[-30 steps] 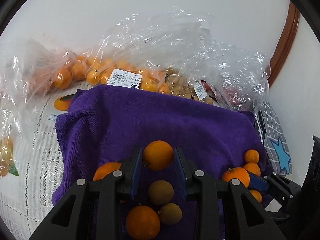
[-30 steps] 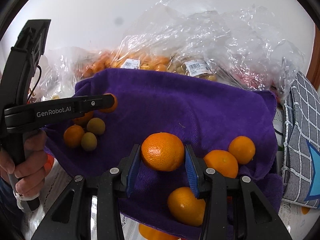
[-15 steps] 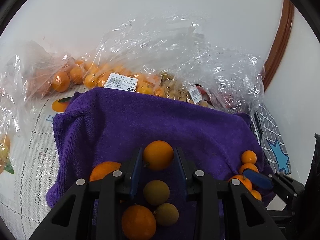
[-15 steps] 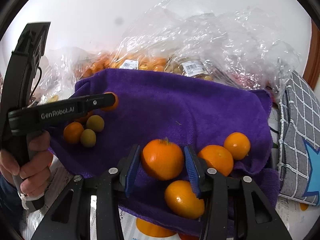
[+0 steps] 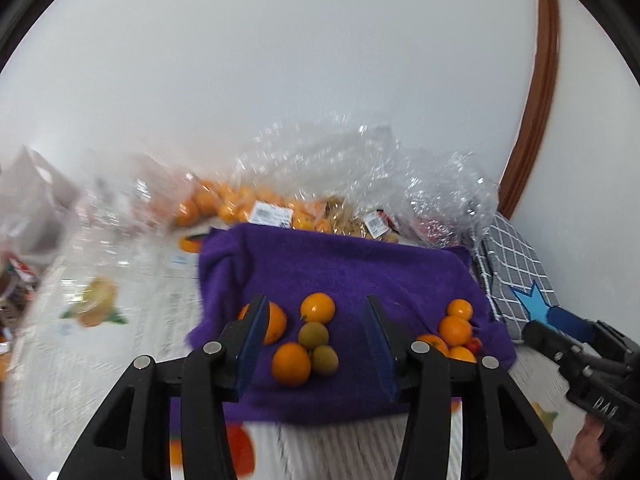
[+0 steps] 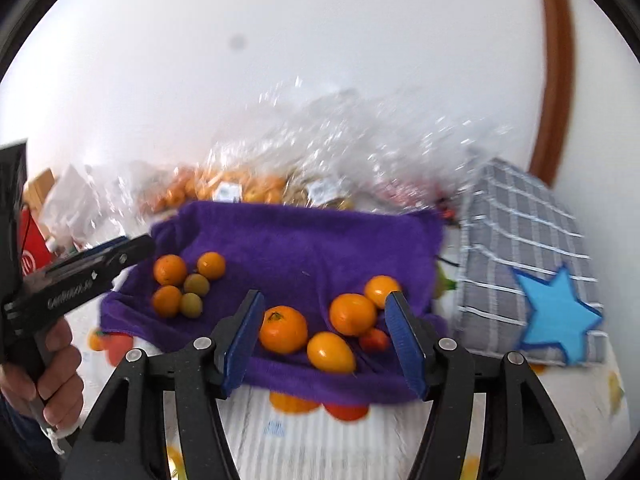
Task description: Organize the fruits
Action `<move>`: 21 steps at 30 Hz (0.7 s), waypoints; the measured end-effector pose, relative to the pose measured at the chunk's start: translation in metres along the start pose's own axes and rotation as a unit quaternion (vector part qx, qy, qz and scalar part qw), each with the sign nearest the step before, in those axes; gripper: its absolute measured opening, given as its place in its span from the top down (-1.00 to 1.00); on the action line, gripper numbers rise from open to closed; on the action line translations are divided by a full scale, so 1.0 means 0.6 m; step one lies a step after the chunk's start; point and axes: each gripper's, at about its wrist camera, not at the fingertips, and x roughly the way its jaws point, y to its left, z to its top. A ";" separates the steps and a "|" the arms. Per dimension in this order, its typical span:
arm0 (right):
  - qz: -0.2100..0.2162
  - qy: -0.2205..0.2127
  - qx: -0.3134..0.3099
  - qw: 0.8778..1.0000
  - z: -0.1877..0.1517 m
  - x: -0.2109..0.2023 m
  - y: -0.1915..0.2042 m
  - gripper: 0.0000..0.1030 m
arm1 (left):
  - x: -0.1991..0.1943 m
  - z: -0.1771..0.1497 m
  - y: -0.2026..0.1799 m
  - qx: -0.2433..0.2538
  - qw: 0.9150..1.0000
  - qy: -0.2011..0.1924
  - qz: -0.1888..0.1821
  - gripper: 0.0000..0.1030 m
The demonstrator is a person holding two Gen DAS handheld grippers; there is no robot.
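Left gripper (image 5: 316,338): black frame with blue-padded fingers (image 5: 252,336) spread wide, nothing between them, held above the near edge of the cloth.
Right gripper (image 6: 324,338): same build, fingers (image 6: 404,344) spread wide and empty.
Purple terry cloth (image 5: 340,268): laid flat on the bench (image 5: 100,360), which wears a white covering printed with fruit.
Left fruit cluster: three round orange citrus fruits (image 5: 291,364) and two small olive-green round fruits (image 5: 313,335) touching one another on the cloth's left part.
Right fruit cluster: four orange citrus fruits (image 6: 283,329) and one small red fruit (image 6: 374,340) bunched at the cloth's right near edge.
Clear plastic bags of oranges (image 6: 240,184): behind the cloth, against the white wall, blurred.
Grey checked towel with blue star (image 6: 532,264): just right of the cloth.
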 end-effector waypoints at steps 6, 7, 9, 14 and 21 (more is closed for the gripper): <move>-0.028 -0.005 0.020 0.999 -0.024 -0.108 -0.006 -0.46 | -0.112 -0.024 -0.022 0.003 1.000 -0.014 0.014 -0.16; -0.033 -0.002 0.023 0.999 -0.030 -0.121 -0.008 -0.50 | -0.126 -0.030 -0.025 0.006 1.000 -0.017 0.017 -0.19; -0.044 -0.005 0.029 0.999 -0.042 -0.147 -0.013 -0.59 | -0.156 -0.043 -0.034 0.011 0.999 -0.022 0.024 -0.29; -0.062 -0.031 0.033 0.997 -0.073 -0.211 -0.017 -0.85 | -0.196 -0.061 -0.053 0.023 0.999 -0.018 0.035 -0.46; -0.075 -0.027 0.052 0.995 -0.095 -0.249 -0.022 -0.85 | -0.224 -0.071 -0.068 0.030 0.999 -0.015 0.041 -0.56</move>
